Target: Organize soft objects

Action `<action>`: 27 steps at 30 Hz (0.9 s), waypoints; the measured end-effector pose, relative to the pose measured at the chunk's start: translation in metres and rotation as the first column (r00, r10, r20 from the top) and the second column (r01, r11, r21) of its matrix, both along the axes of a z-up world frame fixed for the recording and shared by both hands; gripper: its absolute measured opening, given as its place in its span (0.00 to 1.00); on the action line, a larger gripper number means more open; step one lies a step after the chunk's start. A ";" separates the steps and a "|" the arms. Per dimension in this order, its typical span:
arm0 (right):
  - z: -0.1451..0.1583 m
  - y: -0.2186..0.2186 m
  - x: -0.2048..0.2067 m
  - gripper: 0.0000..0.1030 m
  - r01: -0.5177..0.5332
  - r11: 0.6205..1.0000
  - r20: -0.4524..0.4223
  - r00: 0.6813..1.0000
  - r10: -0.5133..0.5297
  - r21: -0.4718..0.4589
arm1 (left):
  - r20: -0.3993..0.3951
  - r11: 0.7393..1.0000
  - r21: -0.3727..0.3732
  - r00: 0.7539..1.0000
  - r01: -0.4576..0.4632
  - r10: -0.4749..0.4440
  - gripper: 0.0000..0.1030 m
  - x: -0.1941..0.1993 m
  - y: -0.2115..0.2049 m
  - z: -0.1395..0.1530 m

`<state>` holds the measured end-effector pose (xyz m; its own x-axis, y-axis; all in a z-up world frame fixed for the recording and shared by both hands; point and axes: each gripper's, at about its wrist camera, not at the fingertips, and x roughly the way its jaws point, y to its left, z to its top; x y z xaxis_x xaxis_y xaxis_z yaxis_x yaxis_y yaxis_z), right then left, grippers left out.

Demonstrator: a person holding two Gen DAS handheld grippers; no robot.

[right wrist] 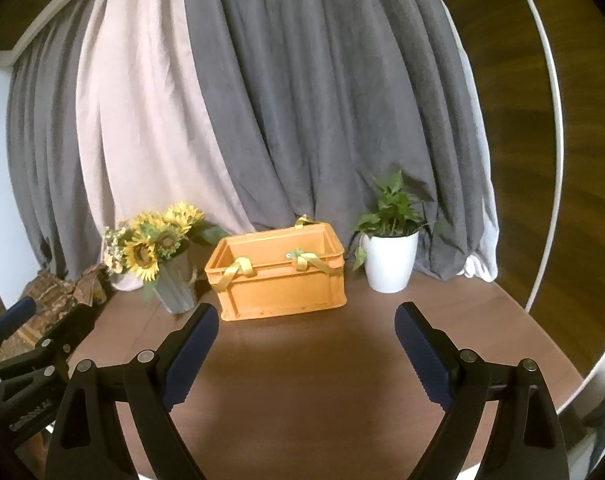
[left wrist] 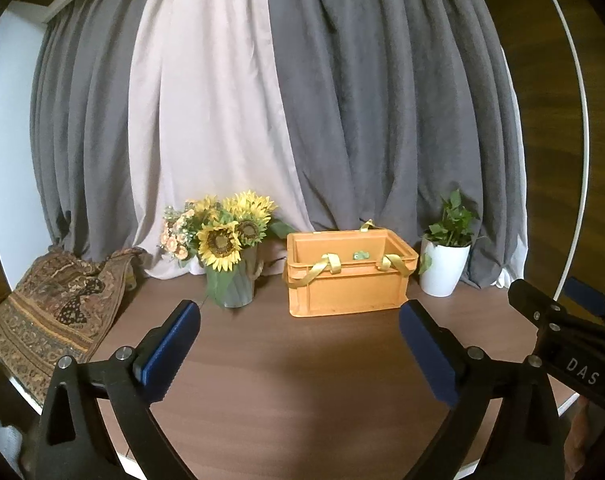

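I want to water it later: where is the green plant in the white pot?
In both wrist views the green plant in the white pot stands at the table's back right, just right of the orange plastic crate, against the grey curtain.

A staged home corner is showing here: grey and pale curtains [left wrist: 302, 120] are hanging behind a round wooden counter [left wrist: 302, 380]. Sunflowers in a vase [left wrist: 226, 248] are standing toward its back left, a potted plant [left wrist: 446, 256] at the back right, and a patterned cloth [left wrist: 54, 312] is draping over the left edge.
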<state>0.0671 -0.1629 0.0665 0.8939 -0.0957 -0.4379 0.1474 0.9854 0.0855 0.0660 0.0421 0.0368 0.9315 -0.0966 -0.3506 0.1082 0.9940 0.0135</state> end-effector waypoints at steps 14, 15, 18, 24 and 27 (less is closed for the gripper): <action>0.003 -0.008 -0.052 0.88 0.005 1.000 0.009 1.000 -0.005 -0.008 | 0.016 1.000 -0.004 1.000 0.012 -0.012 0.98 -0.046 -0.004 0.000; 0.004 -0.008 -0.054 0.88 0.002 1.000 0.010 1.000 -0.002 -0.007 | 0.018 1.000 -0.003 1.000 0.012 -0.012 0.98 -0.049 -0.004 0.000; 0.005 -0.008 -0.060 0.88 0.000 1.000 0.016 1.000 0.001 -0.010 | 0.024 1.000 -0.003 1.000 0.012 -0.012 0.98 -0.055 -0.004 0.002; 0.007 -0.008 -0.067 0.88 -0.007 1.000 0.028 1.000 0.007 -0.010 | 0.028 1.000 -0.004 1.000 0.007 -0.007 0.99 -0.063 -0.004 0.003; 0.007 -0.008 -0.068 0.88 -0.008 1.000 0.031 1.000 0.008 -0.014 | 0.027 1.000 -0.005 1.000 0.005 -0.005 1.00 -0.066 -0.004 0.004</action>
<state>-0.0012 -0.1708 0.0739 0.9076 -0.0944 -0.4090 0.1370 0.9877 0.0760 0.0005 0.0381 0.0406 0.9401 -0.1030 -0.3249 0.1128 0.9935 0.0116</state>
